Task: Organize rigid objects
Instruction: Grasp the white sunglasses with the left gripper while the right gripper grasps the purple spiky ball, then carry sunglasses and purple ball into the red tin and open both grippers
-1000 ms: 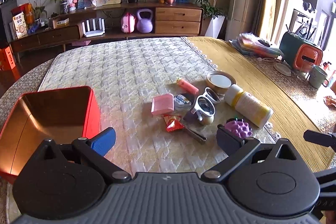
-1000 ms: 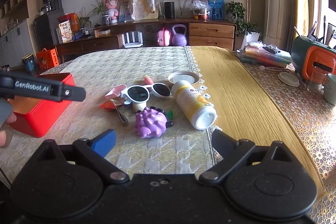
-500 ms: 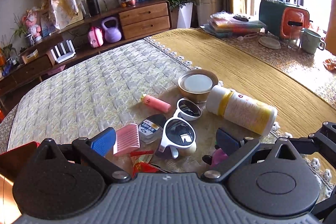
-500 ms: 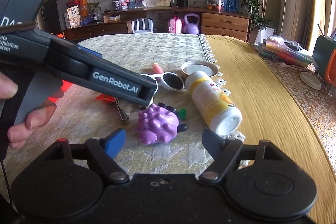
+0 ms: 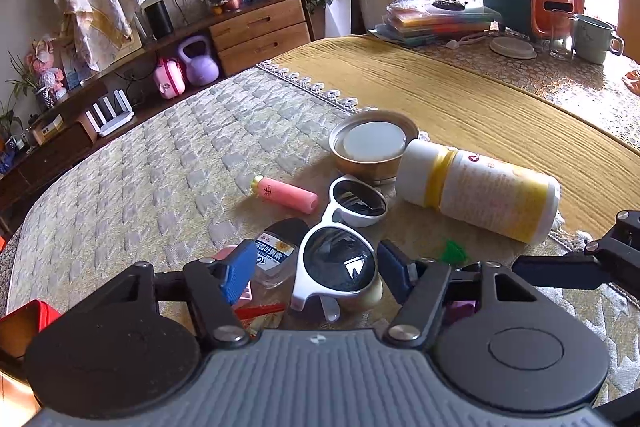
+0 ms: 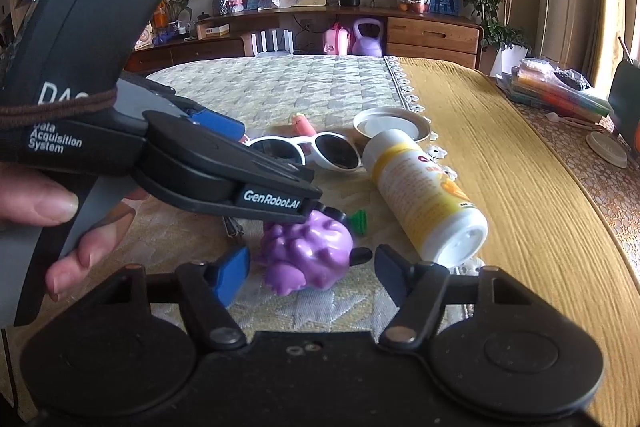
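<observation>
Two grippers are working over the quilted cream cloth (image 5: pixel 168 163) on the tabletop. The left gripper (image 5: pixel 316 269) is straddling the near lens of the white-framed round sunglasses (image 5: pixel 340 259), its blue-padded fingers (image 5: pixel 236 273) closing in but not yet pressing the frame. The right gripper (image 6: pixel 310 273) is narrowing its fingers (image 6: pixel 230 273) around the knobbly purple plastic toy (image 6: pixel 308 253), gaps showing on both sides. Both things are lying near the cloth's lace-trimmed edge, where the mustard cloth (image 6: pixel 520 163) begins. Beside the sunglasses, a white and yellow bottle (image 5: pixel 480 191) is lying on its side, touching a brass-coloured round dish (image 5: pixel 372 147); a pink tube (image 5: pixel 286 193) is resting close by.
</observation>
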A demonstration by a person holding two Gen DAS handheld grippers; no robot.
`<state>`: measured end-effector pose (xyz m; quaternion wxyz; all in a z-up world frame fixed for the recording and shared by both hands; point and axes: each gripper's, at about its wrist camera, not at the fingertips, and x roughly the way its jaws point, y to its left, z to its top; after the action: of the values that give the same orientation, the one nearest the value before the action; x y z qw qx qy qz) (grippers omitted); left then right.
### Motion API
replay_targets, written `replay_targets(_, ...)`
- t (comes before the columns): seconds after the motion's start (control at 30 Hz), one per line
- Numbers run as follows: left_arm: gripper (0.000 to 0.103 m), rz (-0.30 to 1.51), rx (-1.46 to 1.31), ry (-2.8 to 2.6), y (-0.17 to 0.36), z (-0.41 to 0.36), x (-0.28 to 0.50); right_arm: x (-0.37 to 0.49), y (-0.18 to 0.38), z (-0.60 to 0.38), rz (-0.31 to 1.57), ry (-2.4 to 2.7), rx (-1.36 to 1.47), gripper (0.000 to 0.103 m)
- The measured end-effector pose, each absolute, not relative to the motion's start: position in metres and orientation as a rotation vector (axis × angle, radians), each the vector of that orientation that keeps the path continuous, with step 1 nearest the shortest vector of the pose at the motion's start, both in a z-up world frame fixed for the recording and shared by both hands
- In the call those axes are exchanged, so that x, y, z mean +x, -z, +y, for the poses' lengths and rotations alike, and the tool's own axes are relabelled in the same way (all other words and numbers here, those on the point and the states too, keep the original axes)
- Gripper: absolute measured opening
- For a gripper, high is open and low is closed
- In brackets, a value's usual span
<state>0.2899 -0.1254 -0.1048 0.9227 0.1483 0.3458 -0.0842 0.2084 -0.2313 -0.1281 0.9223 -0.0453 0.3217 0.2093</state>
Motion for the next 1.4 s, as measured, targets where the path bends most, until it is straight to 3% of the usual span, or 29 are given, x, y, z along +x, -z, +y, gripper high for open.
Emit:
replay_targets(0.17,0.043,0.709,0.312,0.194,0.106,-0.129,0.293,0.211,0.129,-0.229,0.666,-0.42,-0.088,0.064)
replay_targets(0.8,0.041,0.656,0.172,0.12,0.081,-0.099,0.287,0.204,0.117,-0.231,0.652,-0.4,-0.057,0.064)
replay_targets(1.4,0.041,0.632,-0.021,0.043,0.03,-0.03,0.227,0.167,0.074,-0.224,0.583,-0.417,-0.071,0.064)
